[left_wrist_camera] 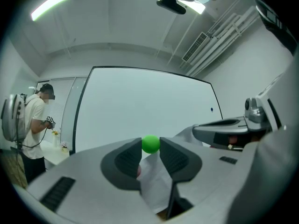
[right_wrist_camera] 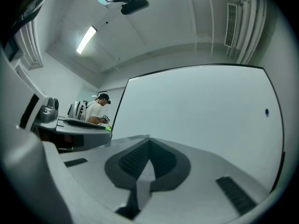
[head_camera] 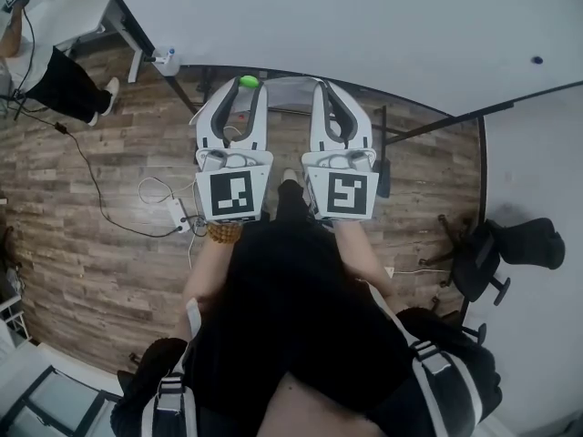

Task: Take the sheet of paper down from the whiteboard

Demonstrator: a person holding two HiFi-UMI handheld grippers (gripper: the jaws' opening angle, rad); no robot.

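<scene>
The whiteboard (head_camera: 364,25) fills the top of the head view, close in front of both grippers. My left gripper (head_camera: 247,84) is shut on a small green ball magnet (left_wrist_camera: 150,143), pinched at the fingertips. The white sheet of paper (head_camera: 290,94) is off the board and hangs between the two grippers. A crumpled fold of the sheet (left_wrist_camera: 156,181) shows under the ball, inside the left jaws. My right gripper (head_camera: 321,86) is shut on the paper's edge (right_wrist_camera: 142,178), a strip of which sticks out behind the closed pads.
A blue dot magnet (head_camera: 536,61) stays on the whiteboard at the right. Another person (head_camera: 46,71) stands at the far left. A black office chair (head_camera: 501,248) is on the right. A cable and power strip (head_camera: 175,212) lie on the wooden floor.
</scene>
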